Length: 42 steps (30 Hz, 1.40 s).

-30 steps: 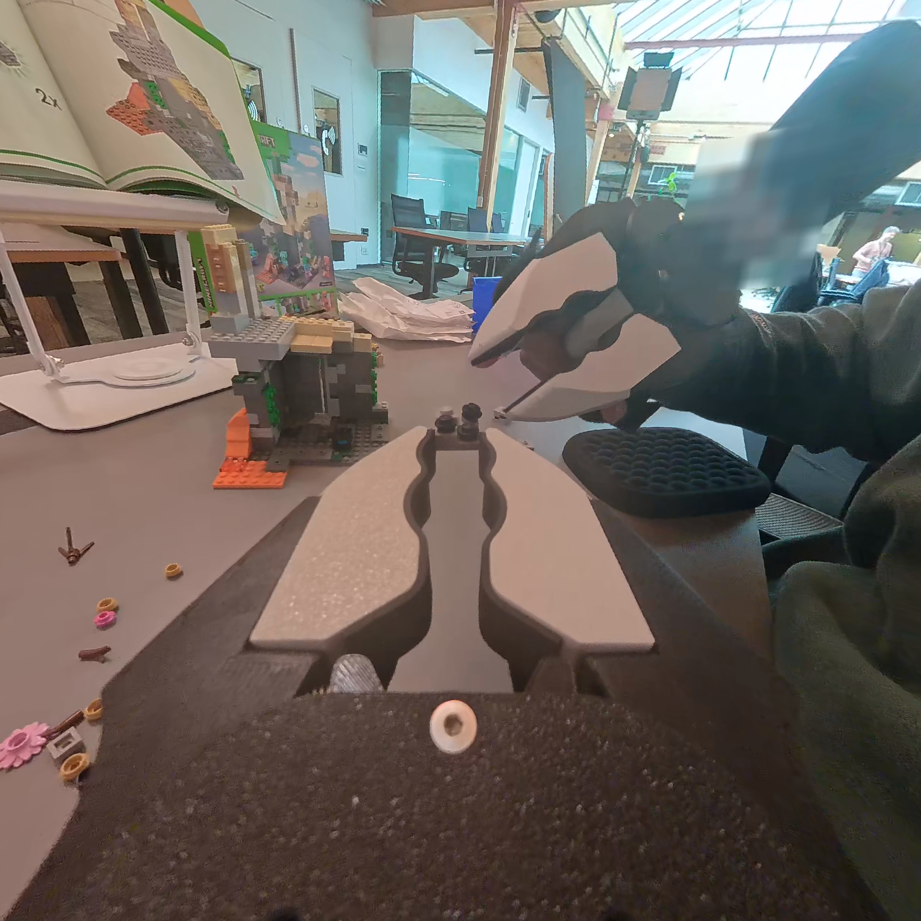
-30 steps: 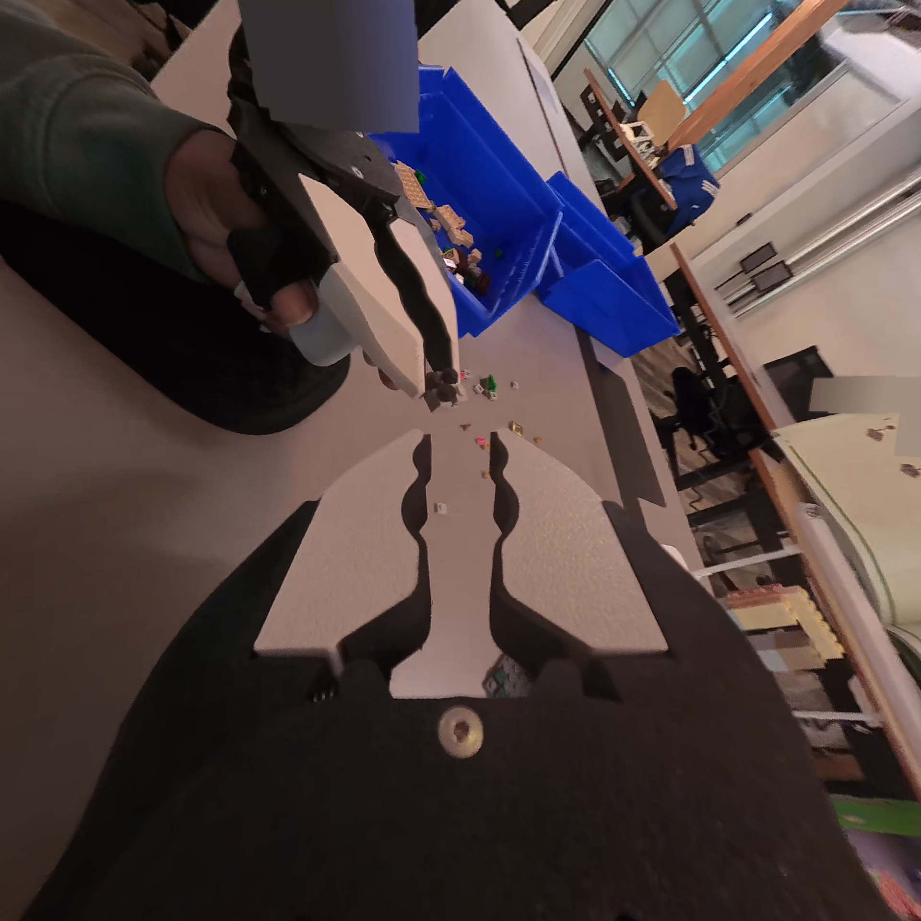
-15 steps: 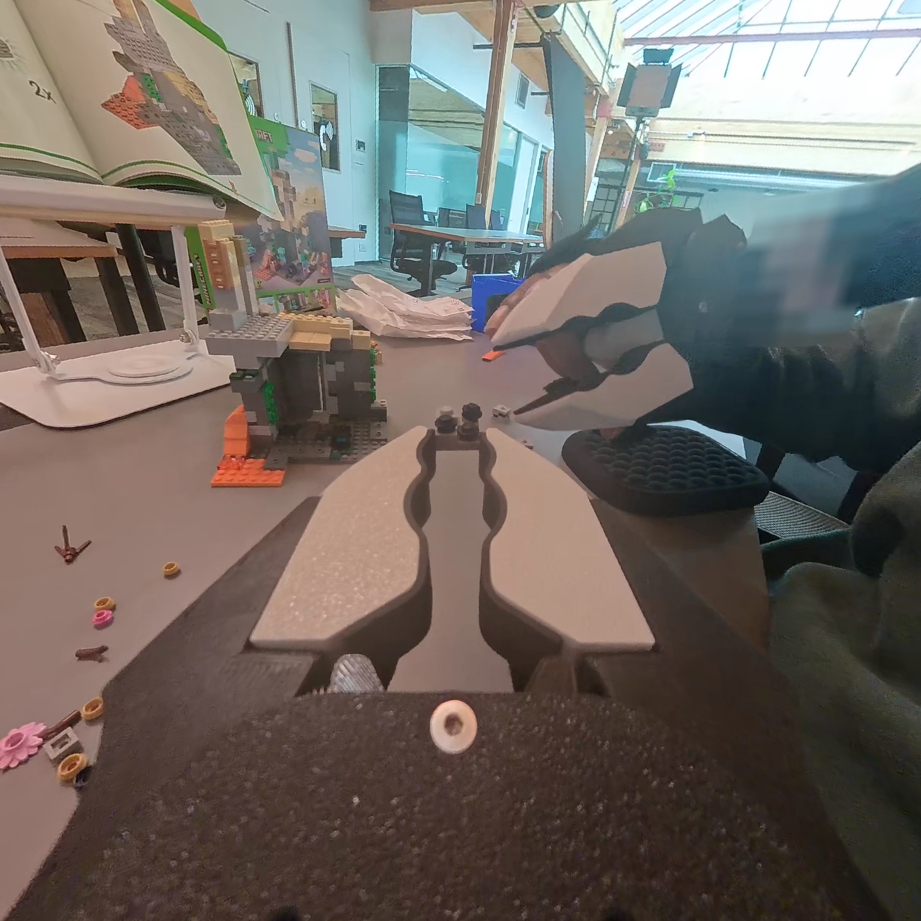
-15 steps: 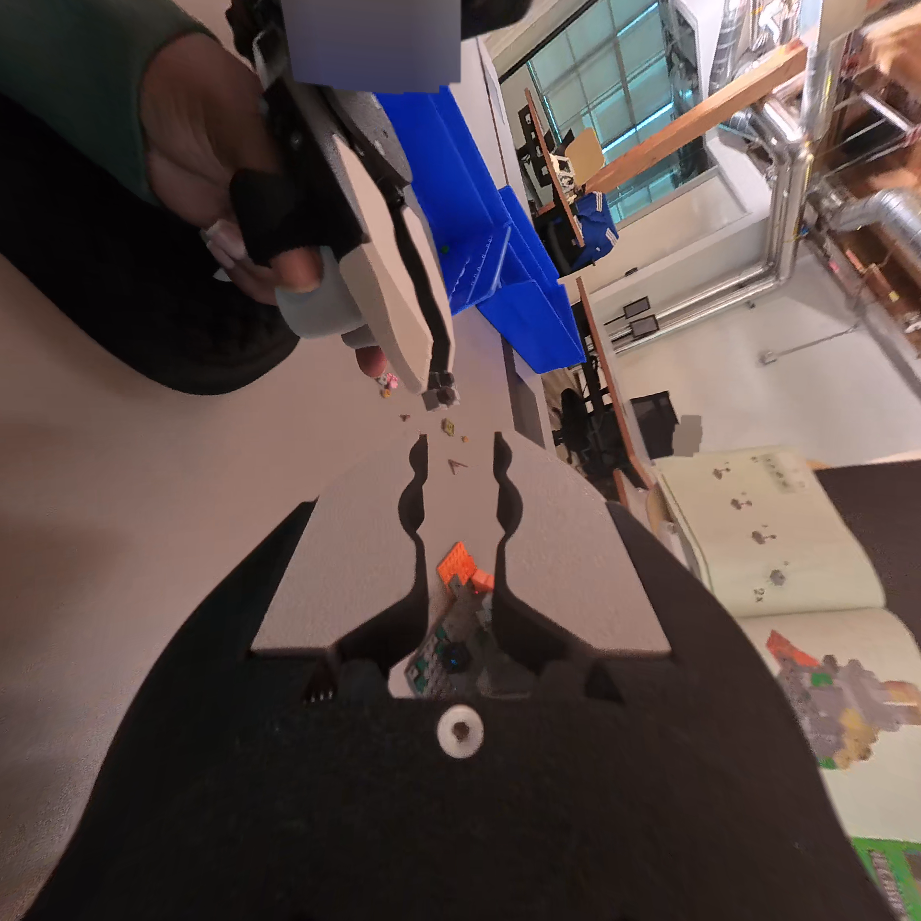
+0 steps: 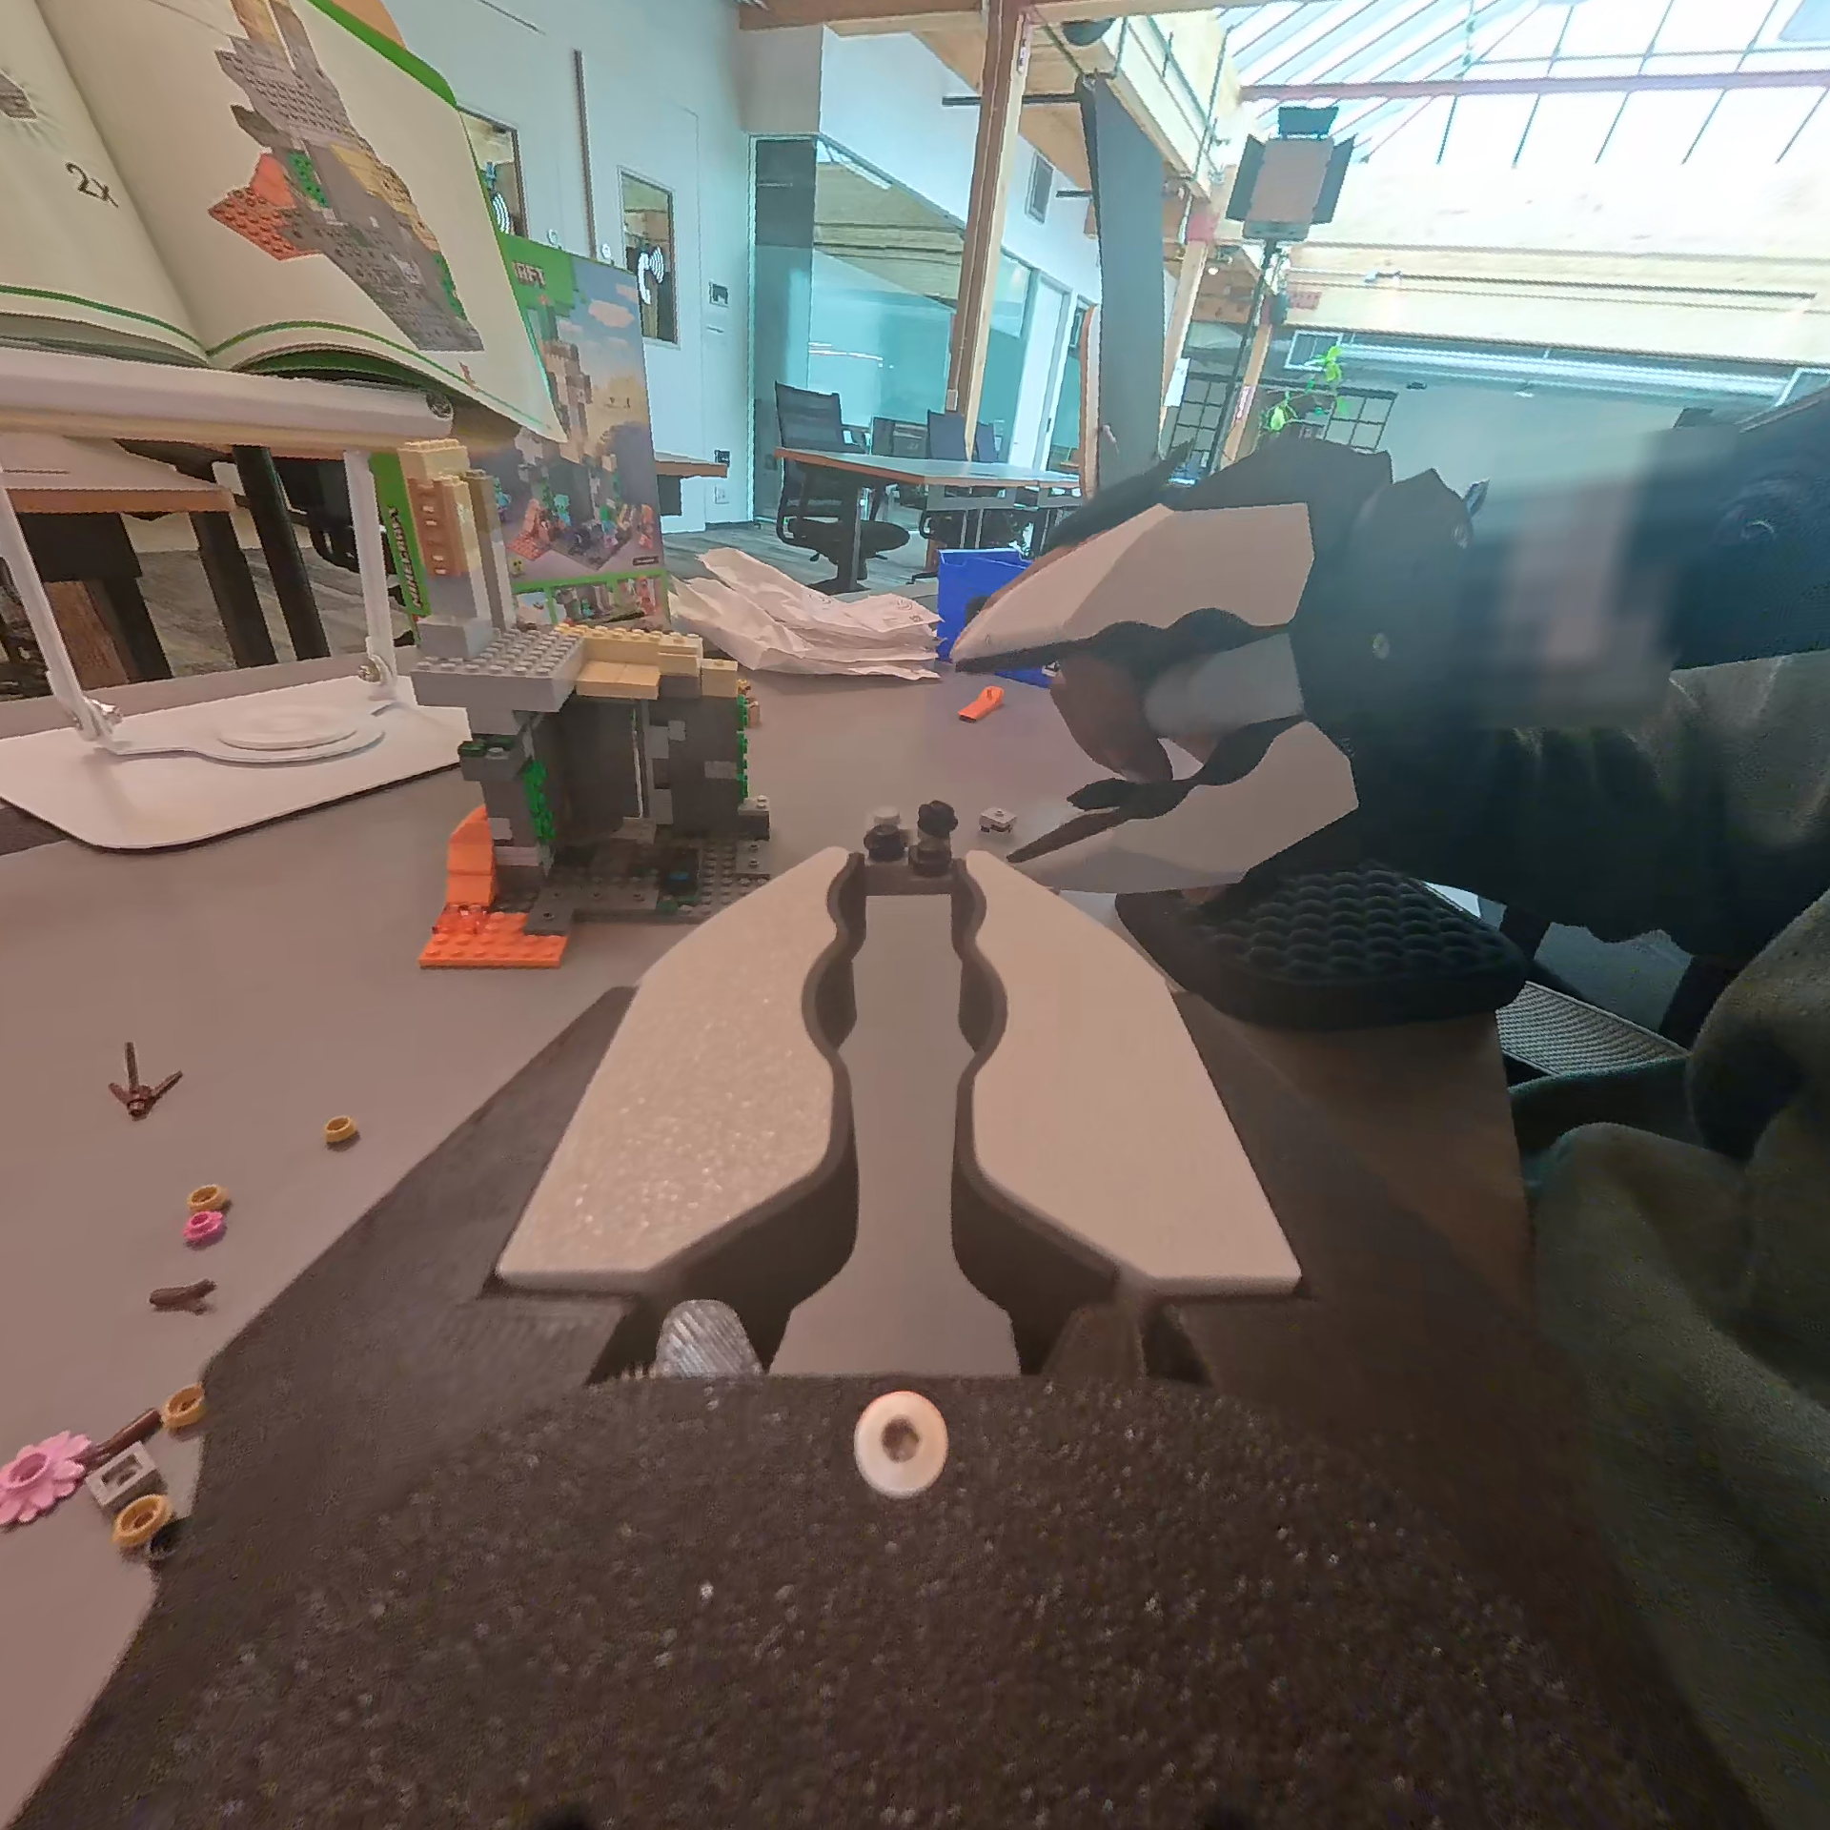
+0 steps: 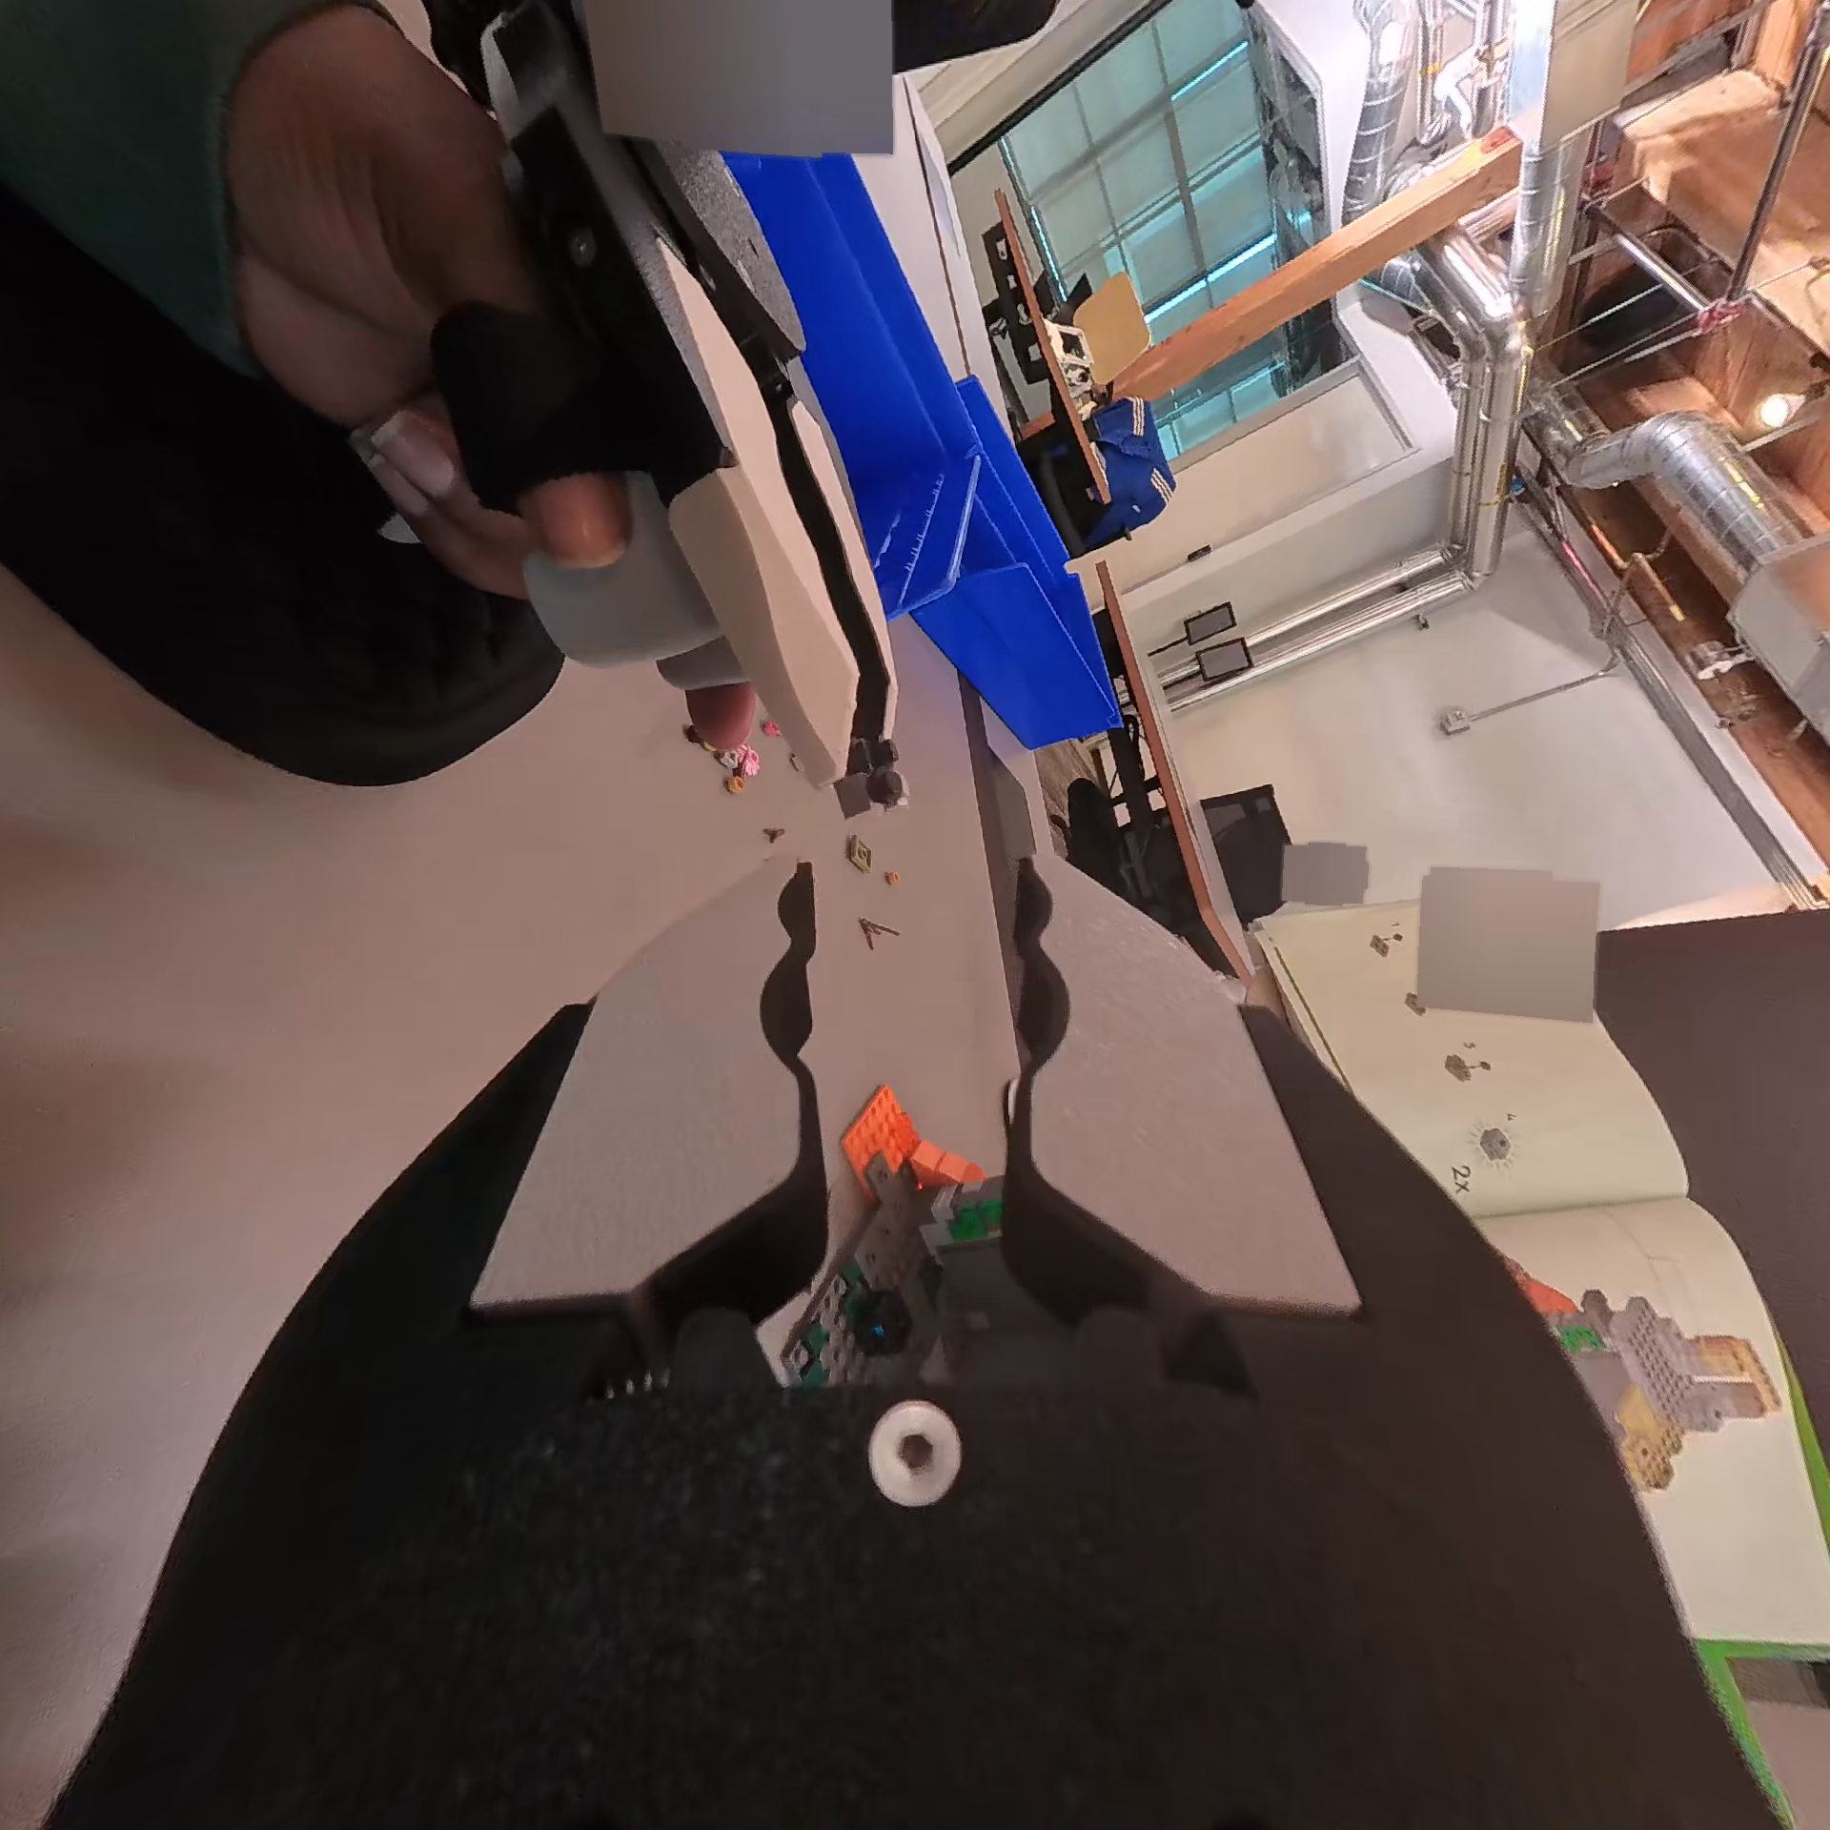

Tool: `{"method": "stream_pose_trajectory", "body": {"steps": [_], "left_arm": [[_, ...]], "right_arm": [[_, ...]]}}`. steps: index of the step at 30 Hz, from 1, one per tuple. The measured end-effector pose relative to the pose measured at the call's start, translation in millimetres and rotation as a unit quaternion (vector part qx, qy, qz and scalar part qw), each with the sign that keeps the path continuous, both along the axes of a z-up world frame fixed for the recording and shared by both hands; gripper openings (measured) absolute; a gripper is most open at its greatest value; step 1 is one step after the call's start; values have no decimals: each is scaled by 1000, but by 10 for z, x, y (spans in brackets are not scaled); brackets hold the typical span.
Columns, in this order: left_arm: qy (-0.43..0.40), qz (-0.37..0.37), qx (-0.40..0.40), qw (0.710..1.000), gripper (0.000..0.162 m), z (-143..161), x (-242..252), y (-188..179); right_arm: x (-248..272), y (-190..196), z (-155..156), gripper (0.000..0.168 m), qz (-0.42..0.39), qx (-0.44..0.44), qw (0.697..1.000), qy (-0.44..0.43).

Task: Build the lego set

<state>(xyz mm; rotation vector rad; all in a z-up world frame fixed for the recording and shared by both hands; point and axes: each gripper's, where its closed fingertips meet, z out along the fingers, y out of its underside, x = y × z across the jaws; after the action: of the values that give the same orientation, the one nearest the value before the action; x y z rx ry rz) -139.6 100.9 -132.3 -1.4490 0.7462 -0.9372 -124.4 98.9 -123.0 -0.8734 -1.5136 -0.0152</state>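
Plate first: in the left wrist view a small dark grey plate (image 5: pixel 909 877) sits pinched between the tips of the left gripper (image 5: pixel 909 871), with two dark round studs (image 5: pixel 921 830) standing on top of it. The gripper is narrowed onto that piece and holds it above the grey surface (image 5: pixel 248 990). Just right of it the right gripper (image 5: pixel 1000 753) hovers with its jaws spread and nothing between them, a tiny grey piece (image 5: pixel 998 820) lying on the surface near its lower tip. To the left and a little farther off stands the partly built model (image 5: pixel 594 772): grey and dark grey walls, green bits, tan bricks on top, a tan tower, an orange plate at its foot. Loose small parts, pink flowers (image 5: pixel 40 1474) and tan rings among them, lie at the far left. An open instruction booklet (image 5: pixel 248 198) rests on a white stand (image 5: pixel 198 753), with the set's box (image 5: pixel 584 446) behind; both bear print, which I leave unread.

In the right wrist view the right gripper (image 6: pixel 911 871) is wide and empty. Beyond its tips the left gripper (image 6: pixel 866 782) grips the same dark piece. The model (image 6: pixel 911 1238) shows between the right gripper's fingers, near their base. Blue bins (image 6: pixel 941 475) stand beyond, and the booklet (image 6: pixel 1485 1139) lies at the right.
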Motion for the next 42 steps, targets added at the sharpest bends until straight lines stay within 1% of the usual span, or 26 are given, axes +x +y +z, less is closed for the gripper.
{"method": "stream_pose_trajectory", "body": {"steps": [12, 19, 26, 42], "left_arm": [[-6, -1, -5, 1000, 16, 6, -10, 10], [-7, -1, -8, 1000, 16, 5, -12, 14], [-6, -1, -12, 1000, 16, 0, -13, 17], [-14, -9, -22, 1000, 16, 9, -15, 9]], "right_arm": [[-57, 19, -19, 38, -4, 32, 999, 8], [-144, -23, -53, 32, 11, 42, 999, -1], [-261, -10, -108, 26, 16, 74, 997, -16], [-274, 40, -93, 15, 7, 81, 997, 2]]}}
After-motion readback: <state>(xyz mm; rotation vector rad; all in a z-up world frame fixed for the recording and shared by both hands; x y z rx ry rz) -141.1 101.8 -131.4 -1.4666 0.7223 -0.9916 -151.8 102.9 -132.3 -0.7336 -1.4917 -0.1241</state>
